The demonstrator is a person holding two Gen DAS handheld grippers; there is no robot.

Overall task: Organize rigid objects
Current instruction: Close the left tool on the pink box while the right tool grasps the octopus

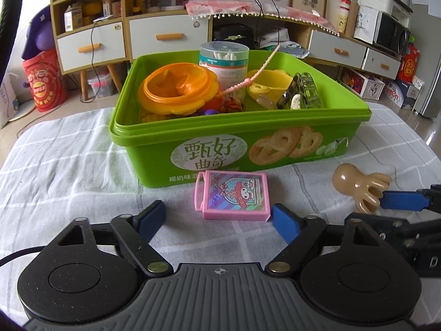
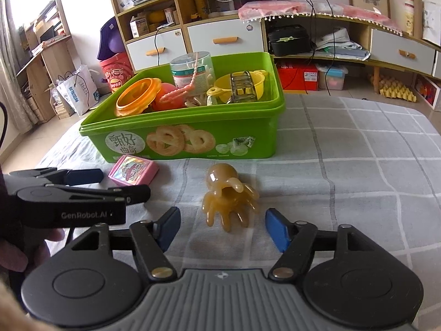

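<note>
Here my left gripper (image 1: 217, 220) stands apart, empty, before the pink case (image 1: 233, 195) at centre frame; my right gripper (image 2: 222, 229) gapes around the octopus clip (image 2: 230, 197), untouched.

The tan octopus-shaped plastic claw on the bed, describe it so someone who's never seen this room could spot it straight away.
Start at the big green plastic biscuit tub on the grey checked bedsheet. On the sheet in front of it lie two loose things. The tan octopus-shaped plastic claw is the glossy, translucent one with a round head and curled legs; its neighbour is a flat pink rectangular case.
</note>
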